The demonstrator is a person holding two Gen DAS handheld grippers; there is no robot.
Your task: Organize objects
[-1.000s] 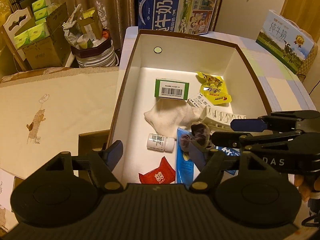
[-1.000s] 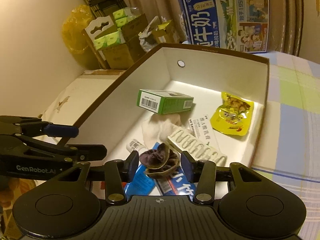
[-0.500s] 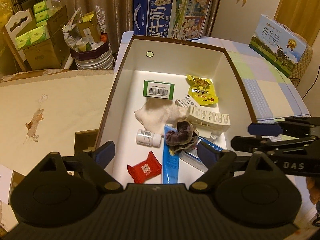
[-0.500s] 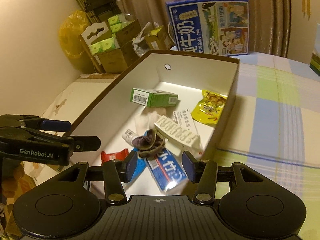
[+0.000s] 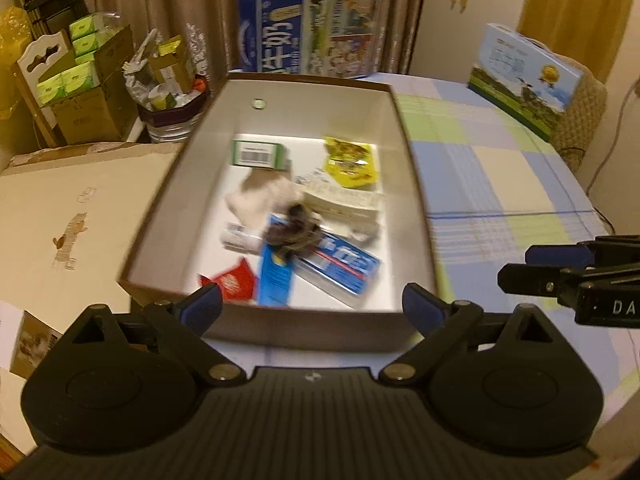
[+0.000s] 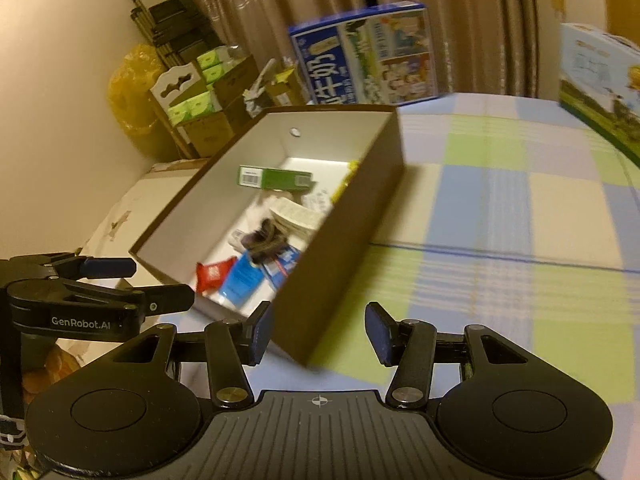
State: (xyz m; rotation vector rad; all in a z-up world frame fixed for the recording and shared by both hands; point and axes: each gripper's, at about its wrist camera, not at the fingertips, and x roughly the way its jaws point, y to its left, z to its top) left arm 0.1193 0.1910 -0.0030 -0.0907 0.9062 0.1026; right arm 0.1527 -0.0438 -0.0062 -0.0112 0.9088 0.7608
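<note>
Left wrist view is showing the left gripper (image 5: pixel 310 300) with nothing between its fingers – the jaws have just been opening wide – hanging before the near wall of the box (image 5: pixel 304 330) on the checked worktop (image 5: pixel 500 168). Inside, blurred, a dark hair tie (image 5: pixel 294 230) is lying on a blue tube (image 5: pixel 276 276), beside a red packet (image 5: pixel 232 282). Right wrist view is showing the right gripper (image 6: pixel 318 334) spread partway and empty; there the box wall is hiding the yellow packet (image 5: pixel 352 158).
</note>
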